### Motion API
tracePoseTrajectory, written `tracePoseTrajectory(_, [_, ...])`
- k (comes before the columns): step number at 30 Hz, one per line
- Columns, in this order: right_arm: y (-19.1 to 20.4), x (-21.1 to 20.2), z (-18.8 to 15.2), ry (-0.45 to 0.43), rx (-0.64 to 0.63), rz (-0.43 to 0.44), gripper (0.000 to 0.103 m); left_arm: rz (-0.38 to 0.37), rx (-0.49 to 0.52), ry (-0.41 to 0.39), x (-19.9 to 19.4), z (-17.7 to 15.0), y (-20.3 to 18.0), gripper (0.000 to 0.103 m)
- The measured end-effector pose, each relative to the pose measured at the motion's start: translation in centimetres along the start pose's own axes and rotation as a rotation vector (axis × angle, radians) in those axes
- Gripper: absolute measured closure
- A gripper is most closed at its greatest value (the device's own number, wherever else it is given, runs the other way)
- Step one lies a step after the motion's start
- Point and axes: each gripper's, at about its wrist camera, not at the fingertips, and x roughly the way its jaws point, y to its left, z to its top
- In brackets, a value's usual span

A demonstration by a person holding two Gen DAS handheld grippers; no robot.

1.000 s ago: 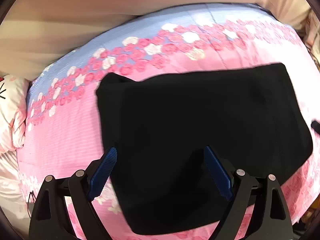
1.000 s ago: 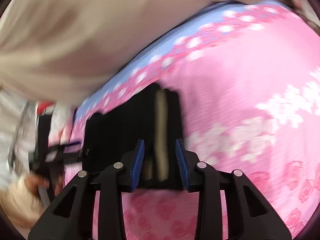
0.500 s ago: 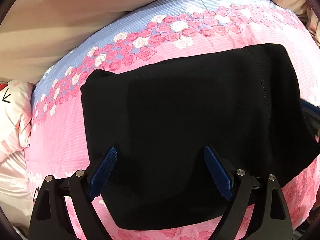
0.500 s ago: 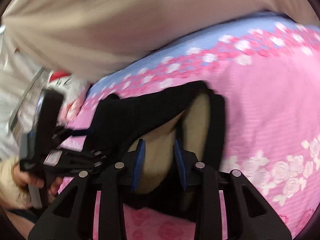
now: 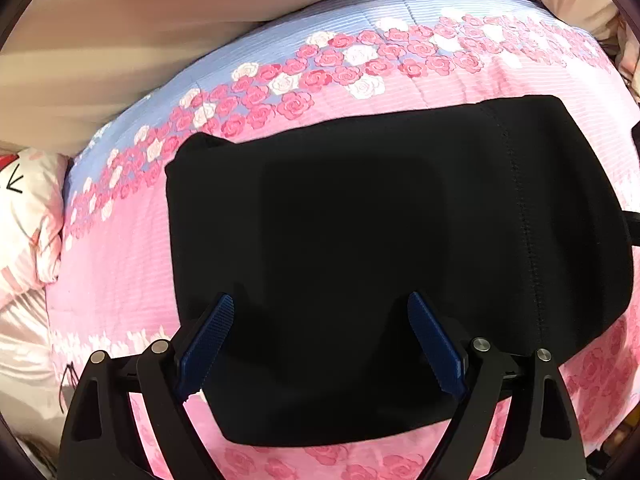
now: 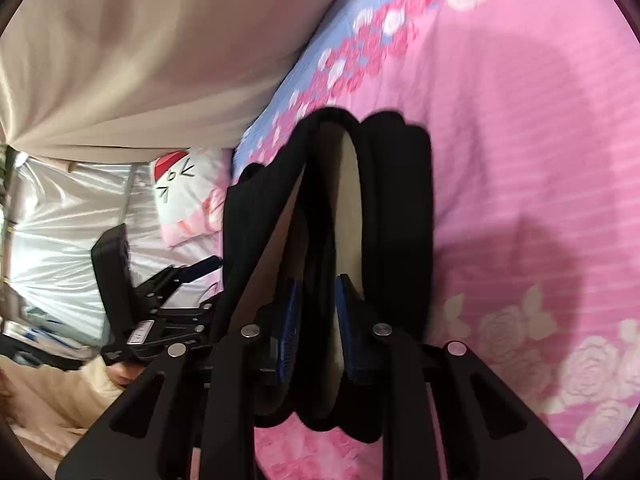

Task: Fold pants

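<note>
The right gripper (image 6: 314, 320) is pinched down on the end of the black pants (image 5: 380, 260), its blue pads (image 6: 289, 328) nearly together with a thick bundle of dark cloth and pale lining squeezed between them. That end is lifted off the pink rose bedspread (image 5: 132, 272) and stands up on edge, the layers gaping apart above the grip. The left gripper (image 5: 320, 344) has its jaws spread wide and holds nothing; it hovers low over the near edge of the garment, which from its own view lies as a broad, flat, dark rectangle across the bed. A cartoon-face pillow (image 6: 188, 196) sits off beyond the left gripper, against the shiny curtain.

From where I stand, the worry is the bundle in the right grip. It looks like several layers, and they are fanning open, so an inner layer could slip free while the end is carried over, leaving a lopsided fold. The cloth looks soft and heavy, likely to sag and drag the flat part along, since nothing pins it down while the left jaws are open. If the left gripper presses too late, or off to one side, the crease may land crooked. The bedspread is soft too, and may ruck up under the sliding fabric.
</note>
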Motion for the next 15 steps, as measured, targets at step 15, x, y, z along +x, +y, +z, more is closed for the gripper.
tracePoseTrajectory(15, [1.4, 0.4, -1.1, -0.125, 0.001, -0.066, 0.095, 0.01, -0.009, 0.0, 0.5, 0.1, -1.8, 0.016])
